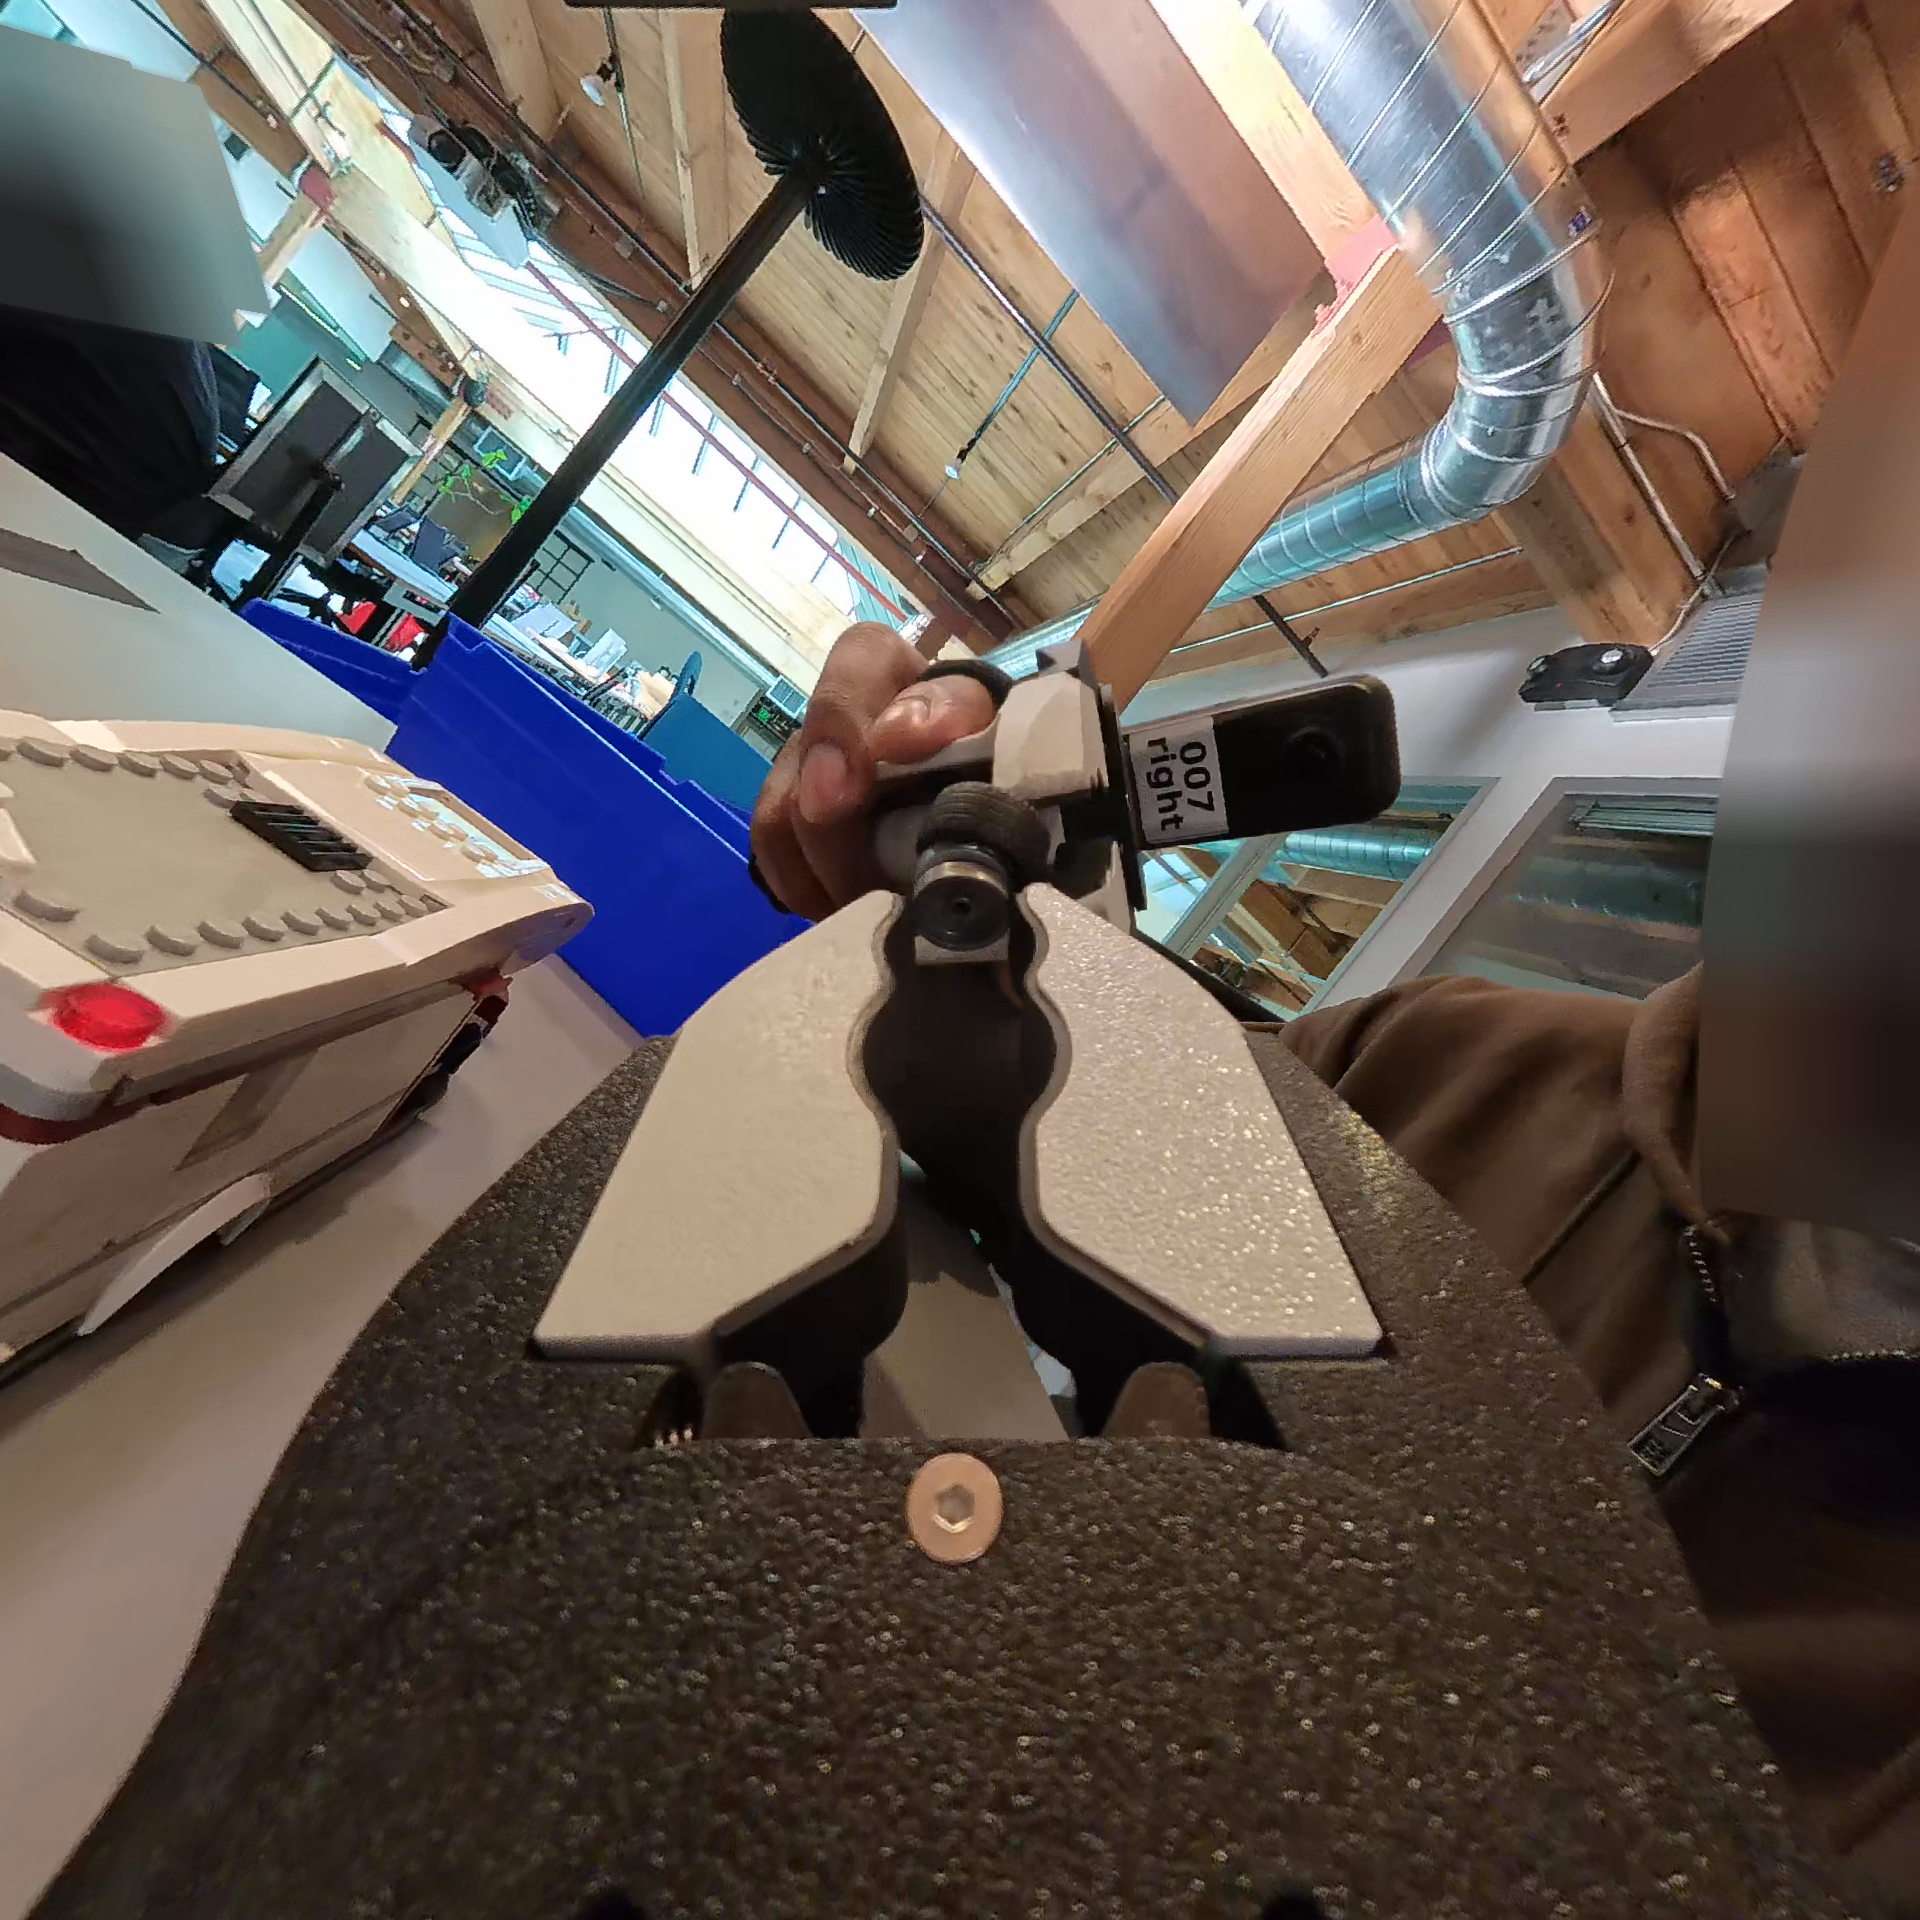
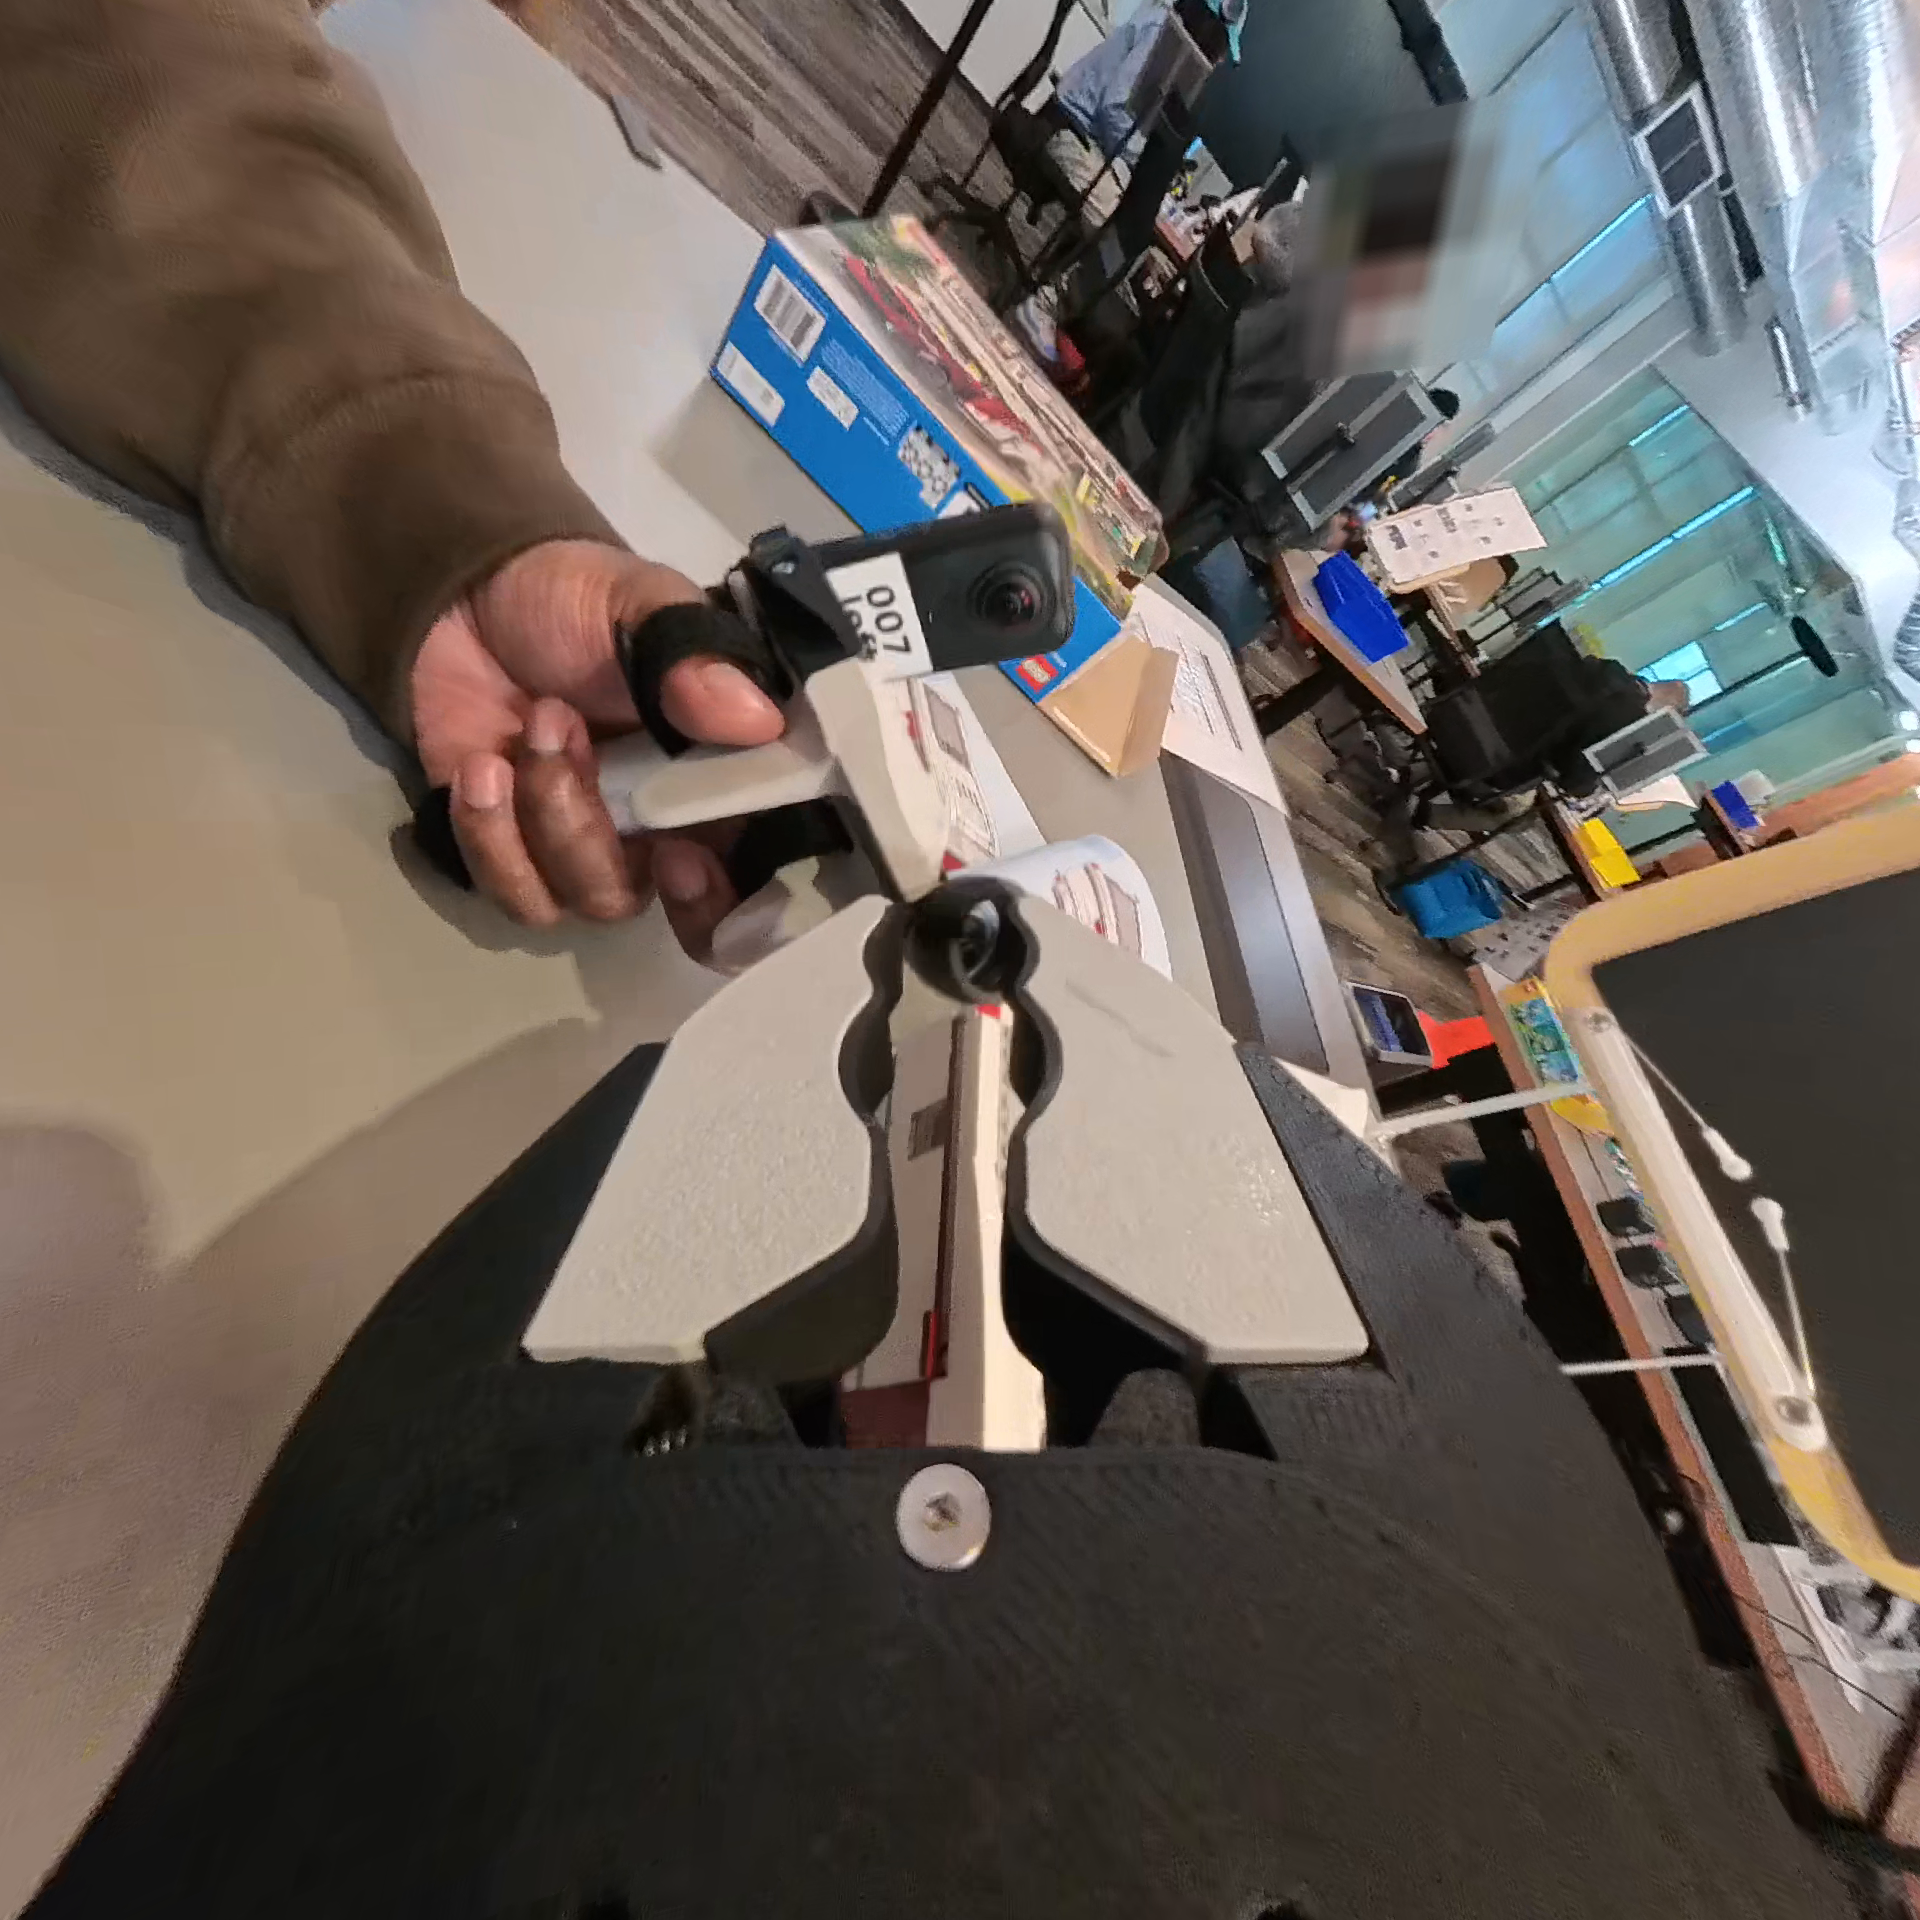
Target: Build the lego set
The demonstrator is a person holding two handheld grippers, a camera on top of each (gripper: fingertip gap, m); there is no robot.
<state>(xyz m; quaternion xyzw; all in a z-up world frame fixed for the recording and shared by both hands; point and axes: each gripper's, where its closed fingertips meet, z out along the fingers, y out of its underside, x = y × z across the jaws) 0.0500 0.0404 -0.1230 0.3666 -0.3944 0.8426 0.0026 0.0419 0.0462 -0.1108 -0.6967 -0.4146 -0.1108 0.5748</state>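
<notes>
Two tools, one tiny part between them. My left gripper (image 1: 958, 925) is nearly closed, its tips pinching a small grey hub piece (image 1: 956, 906) right at the very front. Just past that sits a black tyre (image 1: 982, 821). From the other side, my right gripper (image 2: 966, 951) is almost shut too, with the tyre clamped between its tips. The two tools meet nose to nose. My hand (image 2: 540, 727) on the left tool's handle shows ahead and to the left of the right tool. Left of the left tool lies a white brick-built model (image 1: 260, 935), with blue bins (image 1: 582, 790) beyond it. Ahead of the right tool, an open booklet (image 2: 1101, 894) lies on the table (image 2: 260, 1039), and a blue box (image 2: 873, 416) sits farther off.
</notes>
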